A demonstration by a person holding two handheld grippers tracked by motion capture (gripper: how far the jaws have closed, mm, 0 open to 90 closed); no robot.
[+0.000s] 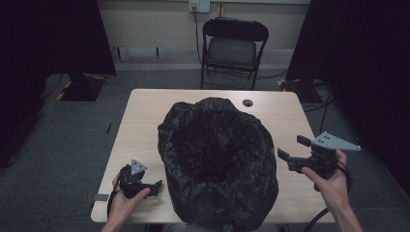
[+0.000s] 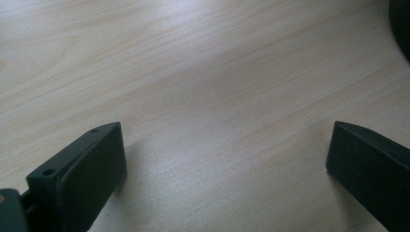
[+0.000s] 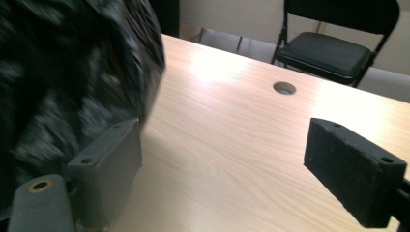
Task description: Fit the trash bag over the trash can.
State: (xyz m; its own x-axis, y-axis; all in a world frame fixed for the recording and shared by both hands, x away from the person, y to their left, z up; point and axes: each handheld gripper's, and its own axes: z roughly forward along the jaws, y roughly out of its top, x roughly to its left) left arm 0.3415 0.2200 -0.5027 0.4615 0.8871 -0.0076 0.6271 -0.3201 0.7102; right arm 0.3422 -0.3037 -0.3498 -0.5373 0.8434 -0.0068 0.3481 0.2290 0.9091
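- Black bin bag (image 1: 217, 164): mid-tabletop (image 1: 145, 121), mouth up, lying between both tools.
- Left hand-held gripper (image 1: 155, 186): jaws spread, empty, just beside the bag's left flank.
- Right hand-held gripper (image 1: 290, 150): jaws apart, empty, raised near its right rim.

The bulky black bag (image 1: 217, 164) blocks the table's (image 1: 145, 121) middle; both flanks lie open.

The bag (image 1: 217, 162) sits mid-table (image 1: 140, 121), the left gripper (image 1: 153, 187) left of it, the right gripper (image 1: 292, 151) right; a chair (image 1: 233, 46) stands beyond the far edge.
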